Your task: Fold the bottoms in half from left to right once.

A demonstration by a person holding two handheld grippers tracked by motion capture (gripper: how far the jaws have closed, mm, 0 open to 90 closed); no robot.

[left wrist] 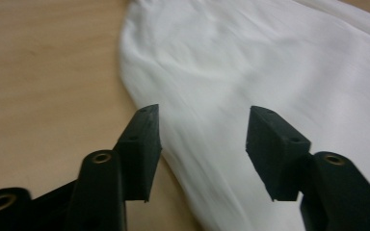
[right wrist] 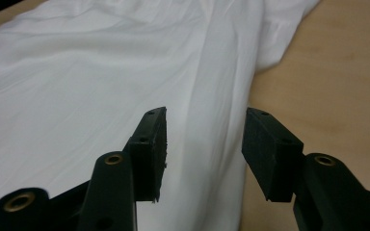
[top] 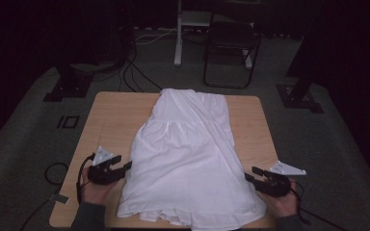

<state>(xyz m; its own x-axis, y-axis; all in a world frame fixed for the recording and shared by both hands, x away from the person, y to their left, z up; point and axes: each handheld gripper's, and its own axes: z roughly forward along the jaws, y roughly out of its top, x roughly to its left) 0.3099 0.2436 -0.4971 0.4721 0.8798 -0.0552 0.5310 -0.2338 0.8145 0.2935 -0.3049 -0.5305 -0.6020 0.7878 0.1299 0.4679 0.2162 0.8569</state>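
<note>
Black jaws of the left gripper (left wrist: 200,139) rise from the bottom of the left gripper view, spread wide with nothing between them; the gap straddles the edge where the white dress (left wrist: 270,72) meets the bare wooden surface (left wrist: 43,72). Cloth fills the centre and right of that frame, wood the left.

Right gripper (right wrist: 204,139): jaws likewise well apart, empty. White dress covers the left and centre of its frame; its edge runs between the jaws up toward the upper right, with bare wood at far right.

High view: left gripper (top: 120,163) sits at lower left, tips just beside the skirt's side edge. Right gripper (top: 250,175) sits at lower right, tips just beside the opposite side edge. Dress lies flat, long axis running from the bottom edge of the frame up toward the centre top; wide hem nearest, narrow bodice farthest.

Judgement: each gripper faces inward across the dress's short axis, about equally near its own edge. A paired grasp of the two lower side edges looks likely next.
</note>
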